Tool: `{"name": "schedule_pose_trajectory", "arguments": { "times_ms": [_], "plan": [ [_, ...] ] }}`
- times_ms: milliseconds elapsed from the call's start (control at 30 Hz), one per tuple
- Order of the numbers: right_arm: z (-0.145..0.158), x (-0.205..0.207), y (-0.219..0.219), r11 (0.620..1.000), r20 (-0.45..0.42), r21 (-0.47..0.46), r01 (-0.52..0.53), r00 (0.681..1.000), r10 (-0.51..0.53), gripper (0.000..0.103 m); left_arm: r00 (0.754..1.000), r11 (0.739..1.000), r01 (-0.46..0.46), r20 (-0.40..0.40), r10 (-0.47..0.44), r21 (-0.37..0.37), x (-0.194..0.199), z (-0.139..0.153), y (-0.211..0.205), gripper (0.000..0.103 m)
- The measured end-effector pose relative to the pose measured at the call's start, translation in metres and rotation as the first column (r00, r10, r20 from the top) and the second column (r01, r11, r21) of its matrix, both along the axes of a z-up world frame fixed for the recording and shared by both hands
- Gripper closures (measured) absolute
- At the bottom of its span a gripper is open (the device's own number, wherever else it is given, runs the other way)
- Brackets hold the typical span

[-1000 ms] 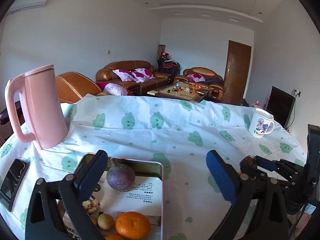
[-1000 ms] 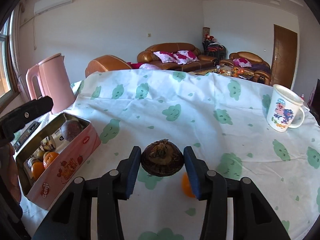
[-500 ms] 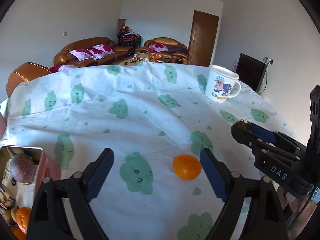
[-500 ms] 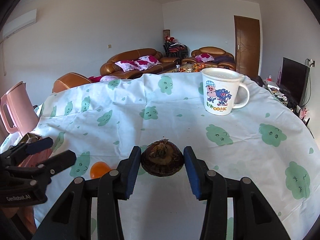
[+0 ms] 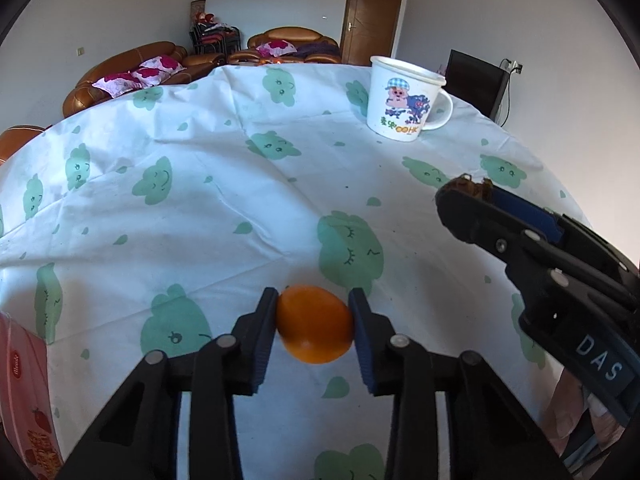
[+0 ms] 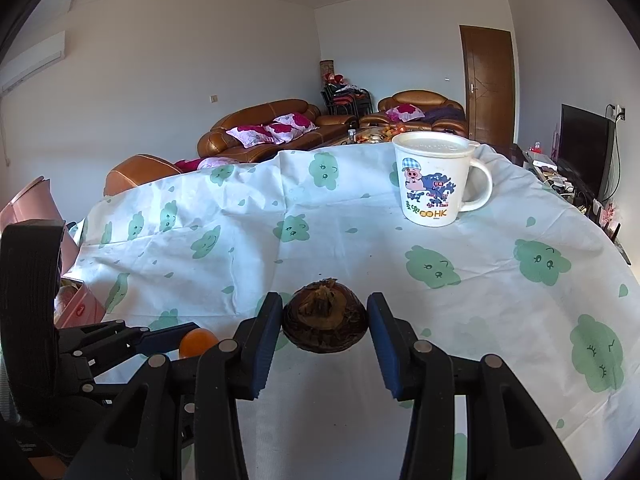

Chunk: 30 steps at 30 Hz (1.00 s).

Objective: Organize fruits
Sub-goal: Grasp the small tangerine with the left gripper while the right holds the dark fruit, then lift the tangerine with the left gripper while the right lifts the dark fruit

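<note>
My left gripper (image 5: 313,322) is shut on a small orange fruit (image 5: 315,324) resting on the cloud-print tablecloth (image 5: 200,208). My right gripper (image 6: 325,320) is shut on a dark brown round fruit (image 6: 325,323) with a dried top, low over the cloth. In the left wrist view the right gripper (image 5: 472,196) reaches in from the right with the brown fruit (image 5: 466,184) at its tips. In the right wrist view the left gripper (image 6: 176,338) and the orange fruit (image 6: 196,342) show at lower left. The pink fruit tin (image 5: 24,392) stands at the left edge.
A white cartoon mug (image 6: 434,180) stands on the far right of the table, also in the left wrist view (image 5: 404,100). A pink kettle (image 6: 32,208) is at the far left. Brown sofas (image 6: 260,128) lie beyond the table.
My left gripper swung right from the tin, came down over the orange fruit and shut on it. My right gripper kept hold of the brown fruit and moved right, toward the mug.
</note>
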State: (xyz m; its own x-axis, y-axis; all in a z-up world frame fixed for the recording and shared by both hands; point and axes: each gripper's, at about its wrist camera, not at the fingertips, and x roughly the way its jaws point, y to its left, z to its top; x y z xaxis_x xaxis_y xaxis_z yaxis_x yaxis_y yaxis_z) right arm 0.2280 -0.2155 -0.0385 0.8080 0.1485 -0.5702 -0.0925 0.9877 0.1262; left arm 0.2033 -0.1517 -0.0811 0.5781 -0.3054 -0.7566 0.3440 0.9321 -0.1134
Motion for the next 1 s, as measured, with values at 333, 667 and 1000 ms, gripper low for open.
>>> {"name": "schedule_pose_trajectory", "arguments": {
  "times_ms": [333, 667, 1000],
  "plan": [
    [0.003, -0.005, -0.002, 0.999, 0.035, 0.038, -0.038, 0.999, 0.037, 0.057, 0.993, 0.997, -0.033, 0.107, 0.040, -0.064, -0.017, 0.016, 0.014, 0.066],
    [0.008, -0.013, 0.001, 0.995, 0.083, 0.052, -0.090, 0.993, 0.085, 0.057, 0.975, 0.994, -0.083, 0.202, 0.096, -0.076, -0.027, 0.027, 0.022, 0.066],
    [0.014, -0.025, 0.006, 0.993, 0.148, 0.023, -0.118, 0.982, 0.113, 0.057, 0.956, 0.990, -0.104, 0.264, 0.126, -0.094, -0.037, 0.034, 0.028, 0.066]
  ]
}}
